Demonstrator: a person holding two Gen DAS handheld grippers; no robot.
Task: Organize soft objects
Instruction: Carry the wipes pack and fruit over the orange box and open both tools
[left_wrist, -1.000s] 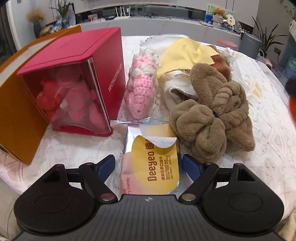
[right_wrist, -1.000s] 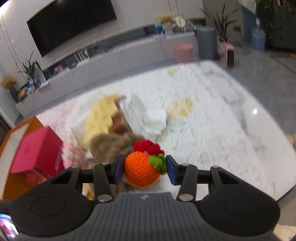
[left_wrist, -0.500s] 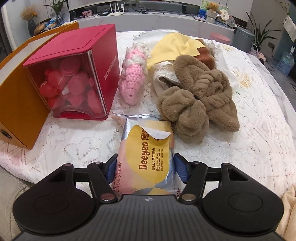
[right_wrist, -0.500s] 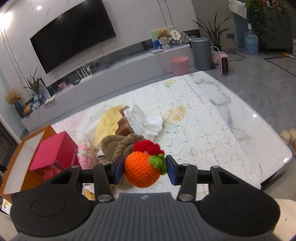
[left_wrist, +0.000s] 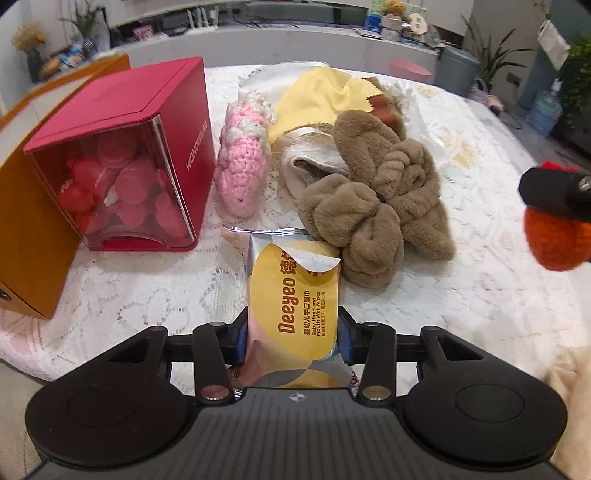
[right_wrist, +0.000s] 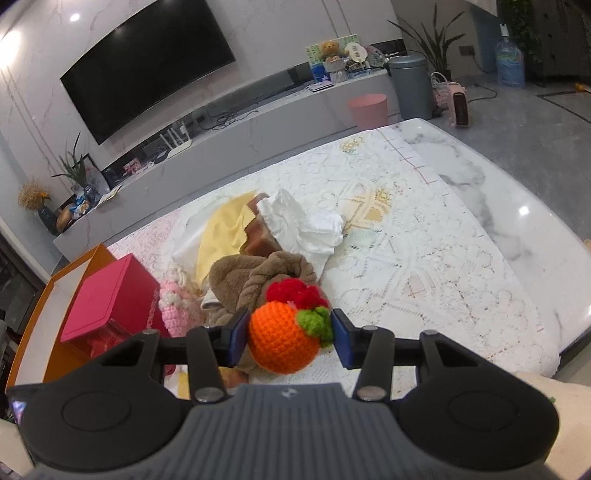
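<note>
My left gripper (left_wrist: 291, 332) is shut on a yellow wet wipes pack (left_wrist: 293, 295) at the table's near edge. My right gripper (right_wrist: 288, 334) is shut on an orange crochet ball (right_wrist: 282, 341) with red and green tufts, held above the table; it also shows at the right of the left wrist view (left_wrist: 557, 236). On the lace cloth lie a pink crochet toy (left_wrist: 242, 164), a brown plush bow (left_wrist: 373, 195), a yellow cloth (left_wrist: 317, 99) and a white crumpled cloth (right_wrist: 303, 227).
A red box with a clear front (left_wrist: 122, 162) stands at the left, against an orange box (left_wrist: 22, 206). The lace tablecloth (right_wrist: 424, 266) covers a marble table (right_wrist: 517, 206). A TV bench stands beyond.
My left gripper has closed on the wipes pack and drawn it back toward me. My right gripper has held the orange ball and now shows in the left wrist view.
</note>
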